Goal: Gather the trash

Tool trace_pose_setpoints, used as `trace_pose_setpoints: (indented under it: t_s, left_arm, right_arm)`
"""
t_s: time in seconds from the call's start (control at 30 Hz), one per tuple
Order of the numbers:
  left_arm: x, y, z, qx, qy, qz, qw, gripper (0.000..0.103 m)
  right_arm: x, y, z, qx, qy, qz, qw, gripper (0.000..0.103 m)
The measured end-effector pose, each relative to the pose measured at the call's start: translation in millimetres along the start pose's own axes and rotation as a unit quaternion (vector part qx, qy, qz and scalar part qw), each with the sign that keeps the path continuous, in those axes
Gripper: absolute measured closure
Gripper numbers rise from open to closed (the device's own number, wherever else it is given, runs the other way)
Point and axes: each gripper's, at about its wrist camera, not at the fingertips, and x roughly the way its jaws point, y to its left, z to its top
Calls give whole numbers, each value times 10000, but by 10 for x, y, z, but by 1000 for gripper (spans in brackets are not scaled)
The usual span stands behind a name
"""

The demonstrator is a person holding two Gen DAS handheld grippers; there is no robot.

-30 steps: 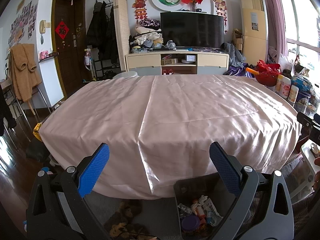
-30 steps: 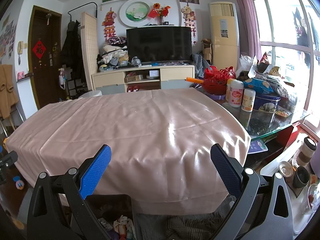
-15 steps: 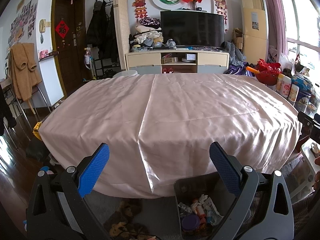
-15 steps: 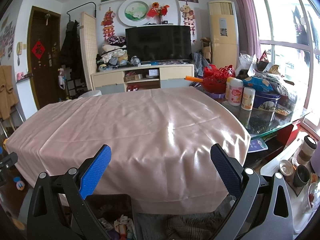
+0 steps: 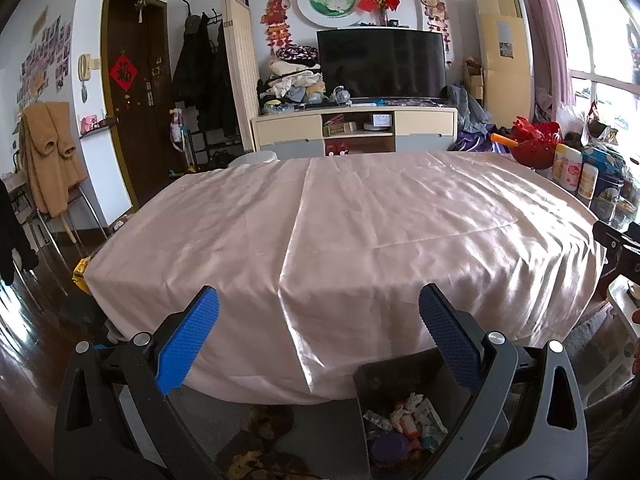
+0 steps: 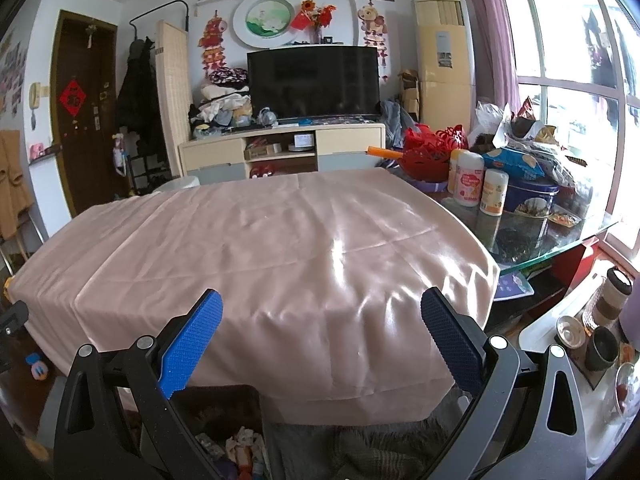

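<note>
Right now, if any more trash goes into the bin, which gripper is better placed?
Left, marginally. The bin sits below the left gripper, by its right finger; in the right view it lies lower left of the right gripper. Both are open and empty.

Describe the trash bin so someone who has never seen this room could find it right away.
Start at the big table draped in a shiny pink cloth. On the floor at its near edge, below the overhanging cloth, stands the trash bin, a dark open-topped container. Unlike the rug and clutter around it, it holds crumpled wrappers and a purple lid.
</note>
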Motion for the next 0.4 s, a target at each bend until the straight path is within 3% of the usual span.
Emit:
trace_pose_setpoints:
  t_s: [0.4]
  left_arm:
    - [59, 61, 19, -182, 231, 17, 9996, 8]
  right_arm:
    - [7, -7, 4, 16, 7, 3, 10000, 3]
